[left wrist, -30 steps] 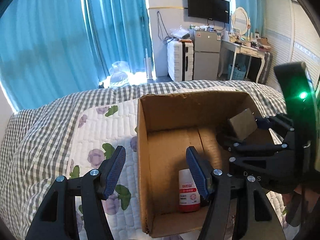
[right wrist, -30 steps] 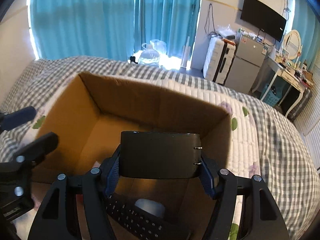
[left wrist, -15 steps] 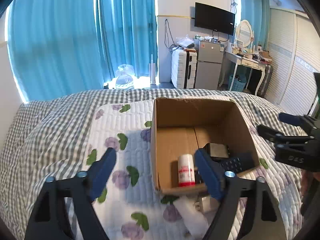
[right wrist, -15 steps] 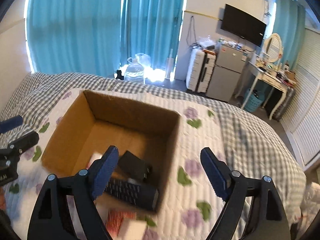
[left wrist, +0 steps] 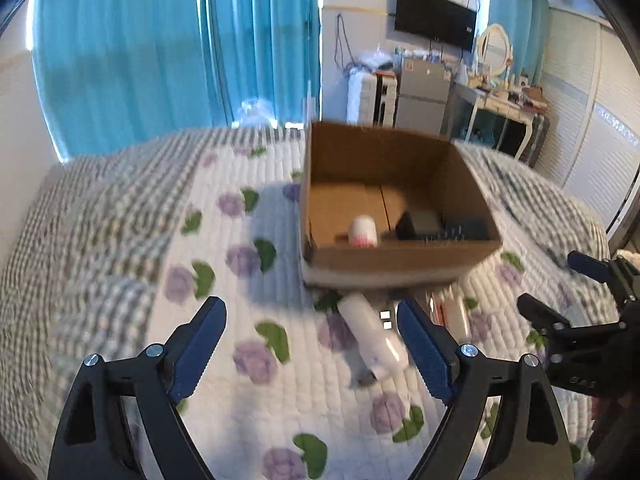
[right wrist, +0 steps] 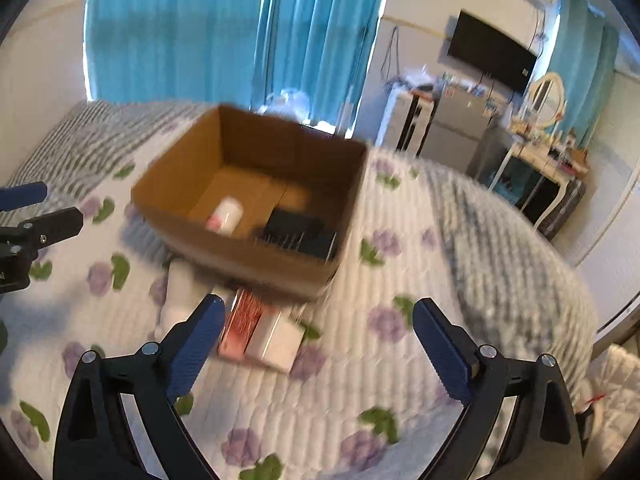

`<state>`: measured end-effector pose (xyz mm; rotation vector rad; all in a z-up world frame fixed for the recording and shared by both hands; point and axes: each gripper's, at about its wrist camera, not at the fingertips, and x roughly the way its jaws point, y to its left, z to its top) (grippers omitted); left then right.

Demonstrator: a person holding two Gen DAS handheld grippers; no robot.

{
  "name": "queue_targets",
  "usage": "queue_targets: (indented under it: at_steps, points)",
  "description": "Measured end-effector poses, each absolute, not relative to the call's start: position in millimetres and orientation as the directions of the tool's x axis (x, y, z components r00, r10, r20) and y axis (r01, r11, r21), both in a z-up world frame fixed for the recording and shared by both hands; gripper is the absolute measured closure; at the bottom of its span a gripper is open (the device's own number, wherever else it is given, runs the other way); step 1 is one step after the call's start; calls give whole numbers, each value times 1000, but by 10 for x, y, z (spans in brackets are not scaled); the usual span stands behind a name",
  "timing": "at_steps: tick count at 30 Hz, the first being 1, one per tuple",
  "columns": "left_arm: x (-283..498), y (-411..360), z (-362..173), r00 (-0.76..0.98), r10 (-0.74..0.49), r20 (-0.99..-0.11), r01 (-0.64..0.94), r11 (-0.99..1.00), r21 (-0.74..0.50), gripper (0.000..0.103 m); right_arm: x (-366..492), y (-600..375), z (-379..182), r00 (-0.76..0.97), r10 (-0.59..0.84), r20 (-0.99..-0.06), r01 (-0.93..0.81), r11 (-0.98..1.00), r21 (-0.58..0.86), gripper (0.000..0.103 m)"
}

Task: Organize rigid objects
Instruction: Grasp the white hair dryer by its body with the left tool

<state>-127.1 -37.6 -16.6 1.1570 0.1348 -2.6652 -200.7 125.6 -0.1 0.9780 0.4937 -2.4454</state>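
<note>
Both grippers withdrawn, red-white box point(right wrist: 260, 330) right-view only

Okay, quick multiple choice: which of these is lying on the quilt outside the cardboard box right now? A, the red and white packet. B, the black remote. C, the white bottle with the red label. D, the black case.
A: the red and white packet lies on the quilt in front of the cardboard box, between the fingers of the open right tool; the other three sit inside the box.
</note>
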Motion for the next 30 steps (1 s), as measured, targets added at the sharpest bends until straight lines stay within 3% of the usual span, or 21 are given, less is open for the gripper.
queue_targets:
  at_steps: [9,21,27,30]
  points:
    - [-1535,-91,-893,-559,-163,-813,226,-973,39,14,-2225,1366,-744,-563,-206,-801,487,-865,-120,8]
    - [-1826,24,-1362,-517,-120,-848,216,-976,6,15,-2345,1366,-865,-553,-206,-808,461,-883,-90,8]
    - [-1892,26,-1493,-486,-65,-872,205,-978,-41,30,-2357,1293,-938,-543,-186,-819,469,-876,-111,8]
    - [-1866,68,-1495,-482,-58,-874,183,-982,-36,51,-2349,1292,-948,-551,-174,-816,463,-878,-125,8]
